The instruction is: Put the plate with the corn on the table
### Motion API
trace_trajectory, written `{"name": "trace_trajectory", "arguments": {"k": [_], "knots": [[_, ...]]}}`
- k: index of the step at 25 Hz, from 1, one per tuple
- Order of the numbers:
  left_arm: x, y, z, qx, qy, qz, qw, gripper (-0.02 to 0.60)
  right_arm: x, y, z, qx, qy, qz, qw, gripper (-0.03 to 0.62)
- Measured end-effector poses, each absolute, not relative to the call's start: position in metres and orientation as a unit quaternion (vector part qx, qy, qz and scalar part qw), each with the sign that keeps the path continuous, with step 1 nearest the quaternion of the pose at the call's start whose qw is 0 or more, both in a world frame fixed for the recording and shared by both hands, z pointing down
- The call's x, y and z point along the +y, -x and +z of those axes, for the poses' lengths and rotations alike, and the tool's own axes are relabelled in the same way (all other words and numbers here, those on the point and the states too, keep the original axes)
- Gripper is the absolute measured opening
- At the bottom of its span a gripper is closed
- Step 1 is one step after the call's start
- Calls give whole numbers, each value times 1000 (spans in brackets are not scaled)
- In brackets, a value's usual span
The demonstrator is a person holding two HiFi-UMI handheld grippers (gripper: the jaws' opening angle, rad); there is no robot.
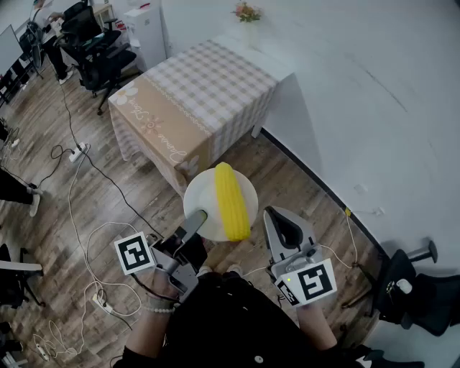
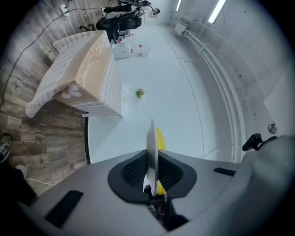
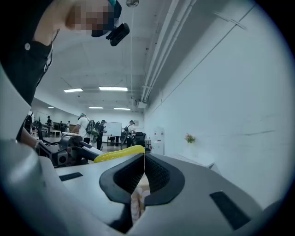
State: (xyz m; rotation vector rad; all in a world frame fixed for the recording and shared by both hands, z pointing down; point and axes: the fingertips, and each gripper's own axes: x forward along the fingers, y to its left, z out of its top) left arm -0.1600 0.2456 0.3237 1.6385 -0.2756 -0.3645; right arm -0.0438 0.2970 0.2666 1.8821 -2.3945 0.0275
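A white plate (image 1: 203, 198) carries a yellow corn cob (image 1: 231, 201) and hangs in the air above the wooden floor, short of the table. My left gripper (image 1: 201, 215) is shut on the plate's near rim. In the left gripper view the plate (image 2: 150, 138) stands edge-on between the jaws, with the corn (image 2: 160, 137) just behind it. My right gripper (image 1: 273, 214) sits just right of the plate, apart from it, shut with nothing between its jaws. The right gripper view shows the corn (image 3: 117, 154) to the left of its closed jaws (image 3: 144, 159).
A table (image 1: 208, 86) with a checked and tan cloth stands ahead against the white wall, with a small flower vase (image 1: 246, 13) at its far corner. Office chairs (image 1: 97, 43) stand far left. Cables and a power strip (image 1: 75, 152) lie on the floor. A black chair (image 1: 413, 287) is at right.
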Motion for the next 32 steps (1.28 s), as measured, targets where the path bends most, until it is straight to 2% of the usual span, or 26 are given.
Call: {"name": "trace_trajectory", "arguments": {"k": [14, 21, 26, 29, 32], "knots": [[249, 165, 324, -116, -723, -163, 661, 35, 293, 48, 272, -785, -617, 38, 38, 41], [251, 165, 326, -112, -721, -163, 664, 35, 290, 39, 288, -778, -603, 174, -33, 43], [255, 164, 328, -110, -721, -163, 664, 35, 291, 37, 299, -763, -572, 278, -117, 47], [260, 157, 330, -111, -721, -162, 665, 35, 295, 31, 308, -754, -550, 323, -157, 119], [264, 151, 331, -111, -721, -162, 665, 35, 296, 29, 315, -743, -531, 361, -190, 130]]}}
